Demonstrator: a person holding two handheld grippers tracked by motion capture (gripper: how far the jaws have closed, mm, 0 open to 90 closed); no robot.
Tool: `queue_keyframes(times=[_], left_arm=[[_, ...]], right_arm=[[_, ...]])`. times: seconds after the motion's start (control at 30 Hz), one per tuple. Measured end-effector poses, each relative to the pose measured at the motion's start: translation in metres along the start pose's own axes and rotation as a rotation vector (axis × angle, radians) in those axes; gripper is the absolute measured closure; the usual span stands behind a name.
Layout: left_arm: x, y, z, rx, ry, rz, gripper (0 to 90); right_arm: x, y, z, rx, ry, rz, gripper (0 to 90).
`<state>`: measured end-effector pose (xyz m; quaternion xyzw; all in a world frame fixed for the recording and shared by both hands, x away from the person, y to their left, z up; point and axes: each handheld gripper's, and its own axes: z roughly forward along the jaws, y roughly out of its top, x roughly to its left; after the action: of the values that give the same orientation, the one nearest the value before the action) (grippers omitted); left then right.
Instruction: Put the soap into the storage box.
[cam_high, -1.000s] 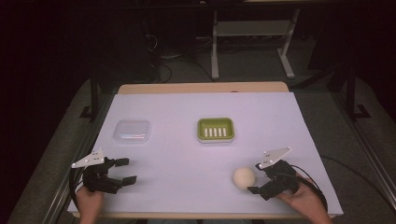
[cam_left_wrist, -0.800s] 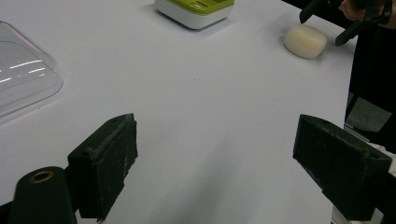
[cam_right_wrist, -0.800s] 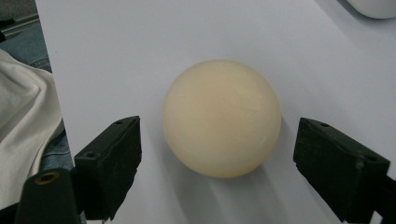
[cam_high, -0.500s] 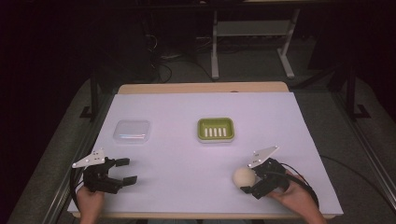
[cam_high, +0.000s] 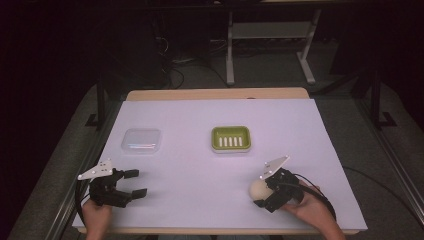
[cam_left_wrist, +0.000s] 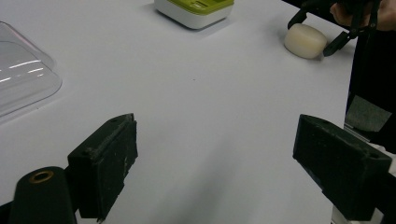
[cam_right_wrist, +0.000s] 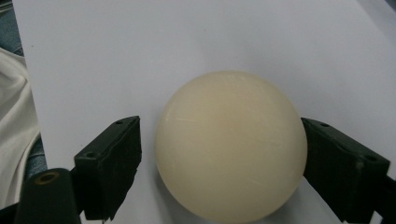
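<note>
on white table (cam_high: 200, 150) | cream soap (cam_right_wrist: 231, 144) between right tool (cam_right_wrist: 222, 163) jaws

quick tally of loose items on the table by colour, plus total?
Cream: 1, the round soap bar, between the right gripper fingers.
Green and white: 1, the soap dish.
Clear: 1, the plastic lid.
Total: 3
</note>
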<state>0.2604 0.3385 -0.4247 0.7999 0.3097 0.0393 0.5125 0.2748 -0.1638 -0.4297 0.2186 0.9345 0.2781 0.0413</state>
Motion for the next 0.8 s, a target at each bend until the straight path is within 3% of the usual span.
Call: queue_keyframes(times=[0.37,0.8], left_arm=[[0.0001,0.0003,0.0005,-0.001,-0.003,0.002,13.2],[0.0,0.0003,0.0002,0.0,-0.001,0.001,13.1]], right_arm=[[-0.0016,0.0004,0.0073,0.028,-0.007,-0.003,15.0],[-0.0003,0.0009,0.0075,0.046,-0.025,-0.018,23.6]])
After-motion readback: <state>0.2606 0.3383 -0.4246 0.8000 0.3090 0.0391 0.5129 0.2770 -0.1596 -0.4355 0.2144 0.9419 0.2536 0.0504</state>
